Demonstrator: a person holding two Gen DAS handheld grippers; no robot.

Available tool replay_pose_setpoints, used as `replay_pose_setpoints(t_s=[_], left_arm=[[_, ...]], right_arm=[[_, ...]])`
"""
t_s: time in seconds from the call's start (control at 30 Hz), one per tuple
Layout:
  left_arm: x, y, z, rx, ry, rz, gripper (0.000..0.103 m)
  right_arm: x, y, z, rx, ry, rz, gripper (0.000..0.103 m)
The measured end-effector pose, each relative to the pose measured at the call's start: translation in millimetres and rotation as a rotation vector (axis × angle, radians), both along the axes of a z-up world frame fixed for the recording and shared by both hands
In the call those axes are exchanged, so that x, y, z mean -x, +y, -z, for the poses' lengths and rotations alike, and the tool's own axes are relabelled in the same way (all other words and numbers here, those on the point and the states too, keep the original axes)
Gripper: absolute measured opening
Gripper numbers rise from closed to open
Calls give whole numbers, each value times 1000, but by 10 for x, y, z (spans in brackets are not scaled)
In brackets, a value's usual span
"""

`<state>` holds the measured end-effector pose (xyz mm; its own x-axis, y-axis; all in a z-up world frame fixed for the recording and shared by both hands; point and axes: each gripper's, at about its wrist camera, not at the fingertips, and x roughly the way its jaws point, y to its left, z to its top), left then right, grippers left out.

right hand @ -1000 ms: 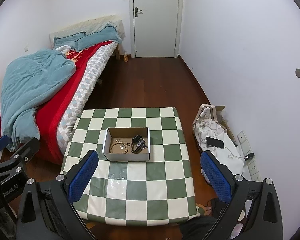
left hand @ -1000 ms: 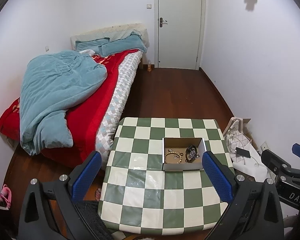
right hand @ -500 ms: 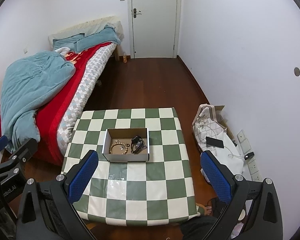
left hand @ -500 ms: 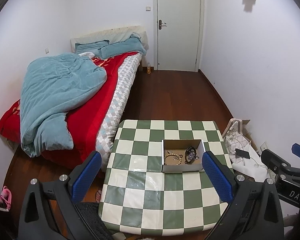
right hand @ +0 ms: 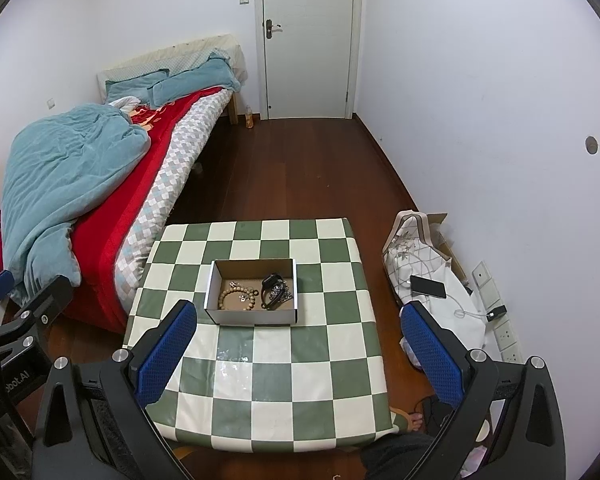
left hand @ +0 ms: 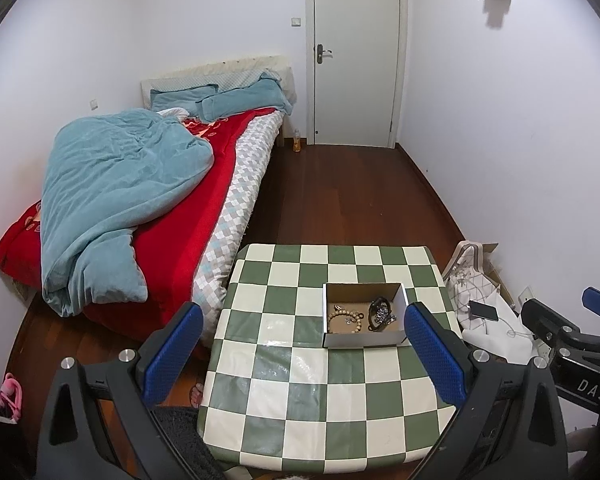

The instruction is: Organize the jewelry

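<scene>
a small open cardboard box [right hand: 253, 295] is seen standing on the green-and-white checkered desk [right hand: 260, 368], a little toward its far half; in the left wrist view the same box [left hand: 364, 320] lies toward the right side of the desk [left hand: 300, 380]; inside the box a string of wooden beads [right hand: 238, 299] is laid on the left, and a dark watch or bracelet [right hand: 271, 282] tangled with a silvery chain [right hand: 281, 292] on the right; a tiny pale piece beside the beads is too small to be named; no jewelry is seen on the desk outside the box.

the left tool [left hand: 300, 350] is held well above the desk with its blue pads wide apart and nothing between them; the right tool [right hand: 296, 354] is likewise spread apart and empty, raised high over the near edge; neither is near the box.

it is judged that the task is either at its very start or at its close, since every piece visible is already gathered in the box and both tools are carried clear; which of the two cannot be settled from these views. if sorting is yet to be done, a descent toward the box would be called for, with one tool brought over the bead string or the watch and closed gently on it, while the light box is steadied by the other tool so that it is not dragged; the tangled chain is expected to snag on the watch.

beside the desk a bed [right hand: 112, 184] with a teal quilt and a phone [right hand: 428, 286] on a white bag are seen, untouched by the task.
</scene>
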<state>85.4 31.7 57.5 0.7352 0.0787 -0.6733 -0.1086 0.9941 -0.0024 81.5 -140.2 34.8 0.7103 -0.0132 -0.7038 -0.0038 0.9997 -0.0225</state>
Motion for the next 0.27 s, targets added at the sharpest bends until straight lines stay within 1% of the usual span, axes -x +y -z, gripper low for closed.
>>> replay_pose_setpoints(t_s=[0.27], left_arm=[[6, 7, -9, 14, -4, 4, 103]], right_arm=[[-21, -17, -41, -2, -1, -2, 103]])
